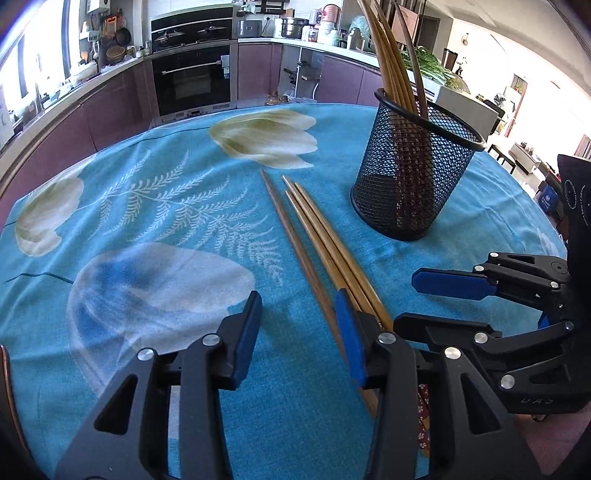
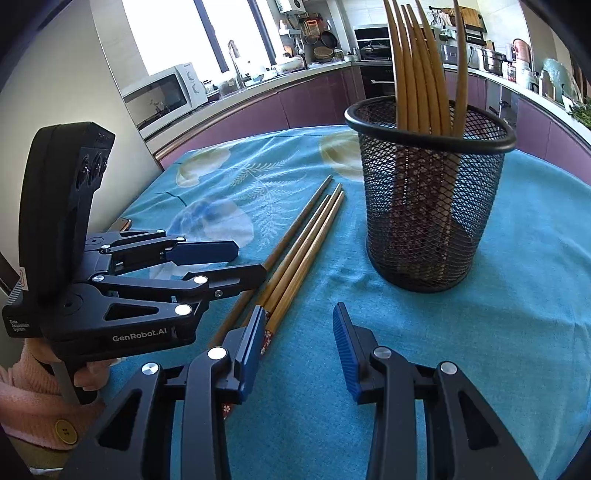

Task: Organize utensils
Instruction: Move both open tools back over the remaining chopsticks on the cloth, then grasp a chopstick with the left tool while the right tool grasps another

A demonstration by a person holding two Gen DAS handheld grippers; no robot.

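Both grippers, left gripper [image 1: 299, 317] and right gripper [image 2: 299, 332], hover released over four loose brown wooden chopsticks [image 1: 314, 236] lying on the blue floral-clothed tabletop [image 1: 166, 206], while several already stand in the black mesh holder [image 1: 413, 177], so the task looks roughly half done.

I'm looking across a table under a turquoise cloth [image 1: 155, 206] printed with pale tulips and fern fronds. Behind it, mauve cabinets [image 1: 110, 107] curve along the top of the frame beneath a light counter. A black built-in oven [image 1: 192, 86] sits upper centre, with a stove [image 1: 192, 33] above it. From my right view, a white microwave [image 2: 164, 96] stands upper left below 1 bright window [image 2: 173, 33] that floods the room with daylight.
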